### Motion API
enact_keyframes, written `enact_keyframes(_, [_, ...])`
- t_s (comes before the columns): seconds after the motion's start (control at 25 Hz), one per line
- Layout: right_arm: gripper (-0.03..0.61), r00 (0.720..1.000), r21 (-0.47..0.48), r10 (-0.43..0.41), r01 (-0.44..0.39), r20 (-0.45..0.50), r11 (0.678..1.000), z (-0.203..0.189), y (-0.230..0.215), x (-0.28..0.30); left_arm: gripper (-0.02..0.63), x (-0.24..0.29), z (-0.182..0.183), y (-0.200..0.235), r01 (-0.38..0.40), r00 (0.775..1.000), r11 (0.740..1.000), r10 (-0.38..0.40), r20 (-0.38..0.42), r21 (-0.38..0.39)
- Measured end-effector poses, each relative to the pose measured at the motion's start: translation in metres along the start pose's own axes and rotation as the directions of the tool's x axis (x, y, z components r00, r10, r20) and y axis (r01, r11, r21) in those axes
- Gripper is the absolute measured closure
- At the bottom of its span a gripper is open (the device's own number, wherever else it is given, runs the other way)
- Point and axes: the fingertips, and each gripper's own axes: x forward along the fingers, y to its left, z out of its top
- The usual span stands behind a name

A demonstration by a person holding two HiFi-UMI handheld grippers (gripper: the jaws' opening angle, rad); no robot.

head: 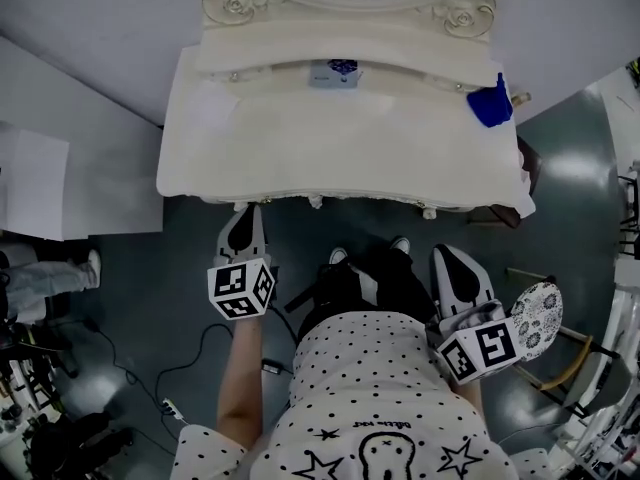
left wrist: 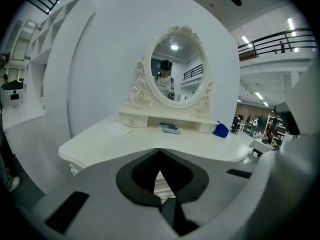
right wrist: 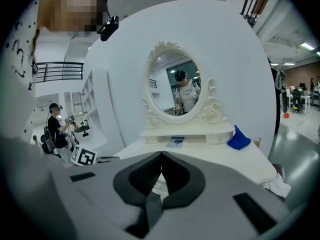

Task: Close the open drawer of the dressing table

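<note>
The white dressing table [head: 300, 158] with its oval mirror [left wrist: 175, 66] stands in front of me. In the head view no drawer juts out past its front edge. The small drawers [left wrist: 134, 120] under the mirror sit flush. My left gripper [head: 243, 213] hangs just short of the front edge at the left, jaws shut on nothing. In its own view the left gripper [left wrist: 159, 151] is raised, level with the tabletop. My right gripper [head: 452, 258] is held lower and further right, near my body. The right gripper [right wrist: 161, 155] shows its jaws shut and empty, aimed at the table [right wrist: 210, 154].
A blue cloth [head: 490, 103] lies at the table's back right. A small patterned item [head: 335, 71] sits under the mirror and a sheet of paper [left wrist: 116, 130] at the left. A wooden stool [head: 560, 353] stands right. Another person [head: 40, 278] and floor cables [head: 190, 368] are left.
</note>
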Motion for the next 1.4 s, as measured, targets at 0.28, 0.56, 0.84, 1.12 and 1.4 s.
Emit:
enact_keyframes(0.28, [0.569,0.999,-0.013,0.037,-0.037,0.005,0.999,0.002,0.017,0.008,0.603,-0.059,0.067,-0.003,-0.029,0.982,0.999,0.023,0.189,0.030])
enact_keyframes(0.56, [0.569,0.998,-0.025,0.057,-0.056,0.031,0.998,0.013,0.027,0.015,0.603,-0.105,0.112,-0.023,-0.008,0.951,0.998,-0.011,0.310,0.060])
enact_keyframes(0.84, [0.569,0.993,-0.046,0.093,-0.090,0.070,0.995,0.021,0.026,0.021,0.603,-0.116,0.114,-0.042,0.009,0.945,0.999,-0.019,0.326,0.034])
enact_keyframes(1.12, [0.569,0.989,-0.053,0.117,-0.113,0.087,0.992,0.025,0.031,0.020,0.603,-0.129,0.110,-0.059,0.033,0.945,0.999,-0.022,0.326,-0.029])
enact_keyframes(1.4, [0.569,0.988,-0.044,0.128,-0.124,0.089,0.991,0.026,0.031,0.022,0.603,-0.129,0.108,-0.072,0.067,0.947,0.997,-0.049,0.316,-0.047])
